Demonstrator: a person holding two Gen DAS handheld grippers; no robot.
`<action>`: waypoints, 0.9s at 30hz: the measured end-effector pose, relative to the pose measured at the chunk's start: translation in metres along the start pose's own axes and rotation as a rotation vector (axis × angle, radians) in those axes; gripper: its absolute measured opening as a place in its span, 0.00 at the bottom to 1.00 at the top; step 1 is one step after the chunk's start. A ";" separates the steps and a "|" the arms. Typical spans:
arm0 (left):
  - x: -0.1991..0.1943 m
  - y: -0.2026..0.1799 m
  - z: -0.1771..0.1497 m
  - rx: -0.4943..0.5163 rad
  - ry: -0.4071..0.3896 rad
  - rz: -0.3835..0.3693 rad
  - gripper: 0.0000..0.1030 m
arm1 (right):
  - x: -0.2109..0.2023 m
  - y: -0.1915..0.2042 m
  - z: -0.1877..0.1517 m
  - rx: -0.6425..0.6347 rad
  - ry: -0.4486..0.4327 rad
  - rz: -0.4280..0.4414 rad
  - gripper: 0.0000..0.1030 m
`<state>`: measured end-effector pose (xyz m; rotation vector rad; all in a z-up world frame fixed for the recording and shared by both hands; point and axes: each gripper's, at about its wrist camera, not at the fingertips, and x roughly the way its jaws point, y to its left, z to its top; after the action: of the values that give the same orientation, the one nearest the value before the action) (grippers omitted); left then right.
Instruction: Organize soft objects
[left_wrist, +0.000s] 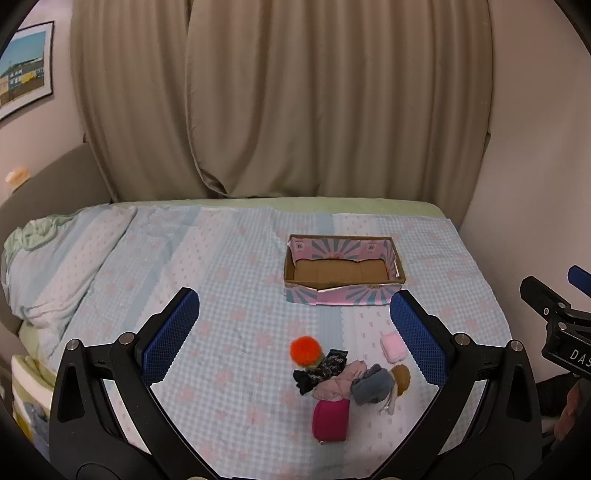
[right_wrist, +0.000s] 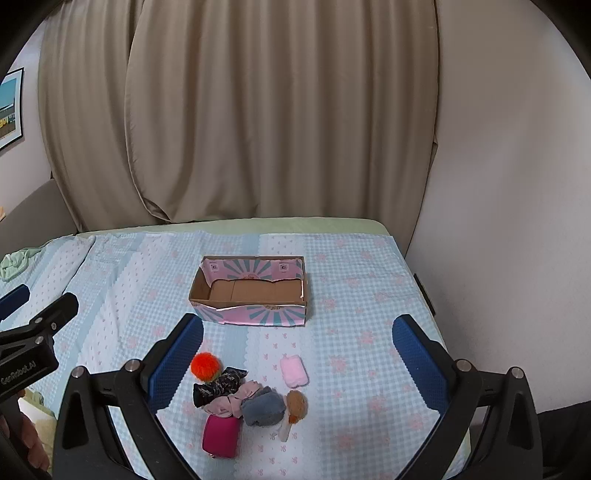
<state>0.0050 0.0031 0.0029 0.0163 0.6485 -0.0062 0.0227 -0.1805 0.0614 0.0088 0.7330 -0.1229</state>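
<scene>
Left gripper (left_wrist: 295, 321): jaws wide apart, nothing between the pads.
Cardboard box (left_wrist: 343, 291): beyond the fingertips, nearer the right jaw.
Soft pile (left_wrist: 343, 376): on bedspread (left_wrist: 221, 280), between the 2 jaws.

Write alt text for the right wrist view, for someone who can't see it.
An open gripper hovers over a checked bedspread above a small pile of soft items, with a pink roll lying apart. Beyond sits an empty cardboard box, before beige curtains.

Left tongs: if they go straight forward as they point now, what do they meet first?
Probably the bed cover, short of the cardboard box. The left tongs are open and empty; the soft pile lies lower in view. Depth is unclear.
</scene>
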 end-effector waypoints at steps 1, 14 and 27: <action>0.001 -0.001 0.001 0.001 0.000 0.000 0.99 | -0.001 0.002 -0.001 -0.001 -0.001 0.000 0.99; 0.005 -0.006 0.001 0.003 0.003 0.000 0.99 | 0.002 0.002 -0.001 0.000 0.001 0.004 0.99; 0.004 -0.007 0.002 0.003 0.004 0.000 0.99 | 0.002 0.000 -0.001 0.006 0.002 0.006 0.99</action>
<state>0.0099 -0.0036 0.0019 0.0194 0.6527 -0.0076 0.0232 -0.1810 0.0591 0.0168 0.7345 -0.1189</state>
